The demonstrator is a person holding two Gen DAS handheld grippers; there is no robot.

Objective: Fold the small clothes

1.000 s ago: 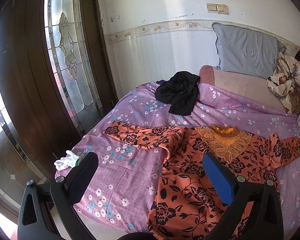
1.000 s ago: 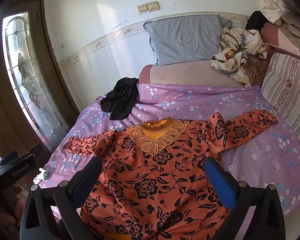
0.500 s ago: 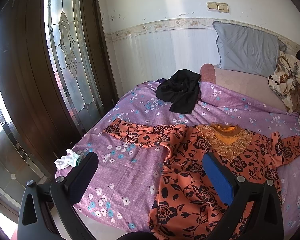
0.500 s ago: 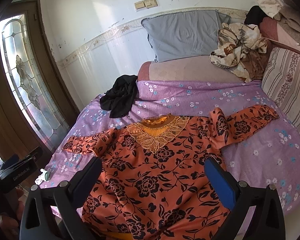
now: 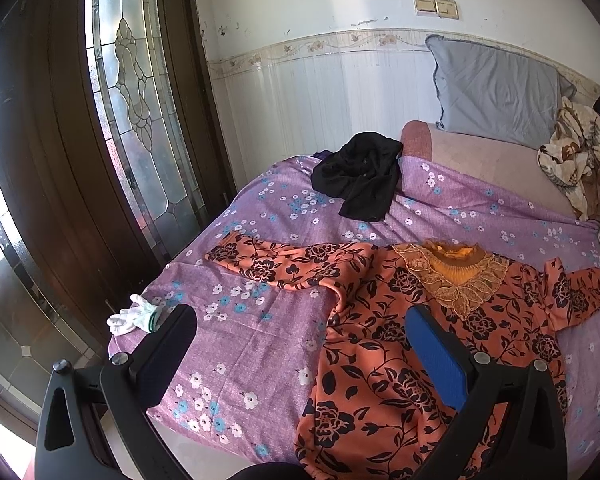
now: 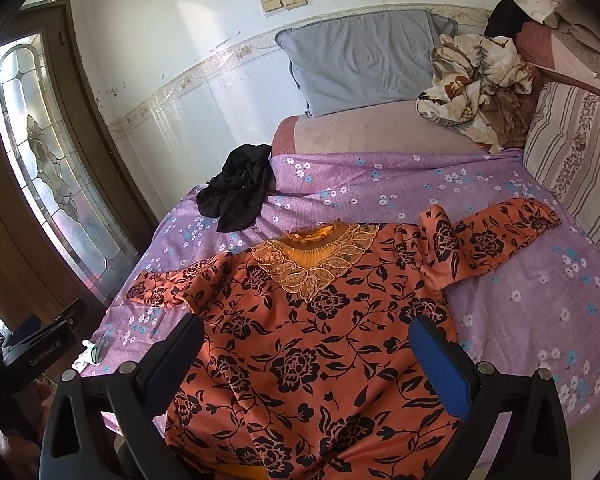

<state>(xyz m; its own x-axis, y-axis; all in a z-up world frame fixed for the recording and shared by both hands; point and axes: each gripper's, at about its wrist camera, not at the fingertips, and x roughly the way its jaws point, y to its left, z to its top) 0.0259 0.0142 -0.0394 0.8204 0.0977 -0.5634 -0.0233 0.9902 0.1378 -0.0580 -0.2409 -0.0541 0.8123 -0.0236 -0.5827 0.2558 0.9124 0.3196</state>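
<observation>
Legible writing limited to one item: "GenRobot.AI" printed on the left gripper [image 6: 40,350] body, seen at the lower left of the right wrist view. Left gripper fingers spread wide, nothing between them, held above the near left part of the purple floral bedsheet [image 5: 260,344]. Right gripper [image 6: 306,354] likewise spread and empty, poised over the lower body of the orange floral blouse [image 6: 312,344]. Blouse laid flat, front up, gold lace collar [image 6: 320,260] toward the pillows, both sleeves stretched outward — hem hanging over the near bed edge. Bare sheet available left of the blouse and beyond its right sleeve. Black garment [image 5: 360,176] crumpled well beyond the collar; white glove [image 5: 134,316] at the near left bed corner. Grey pillow [image 6: 364,60] against the wall.
</observation>
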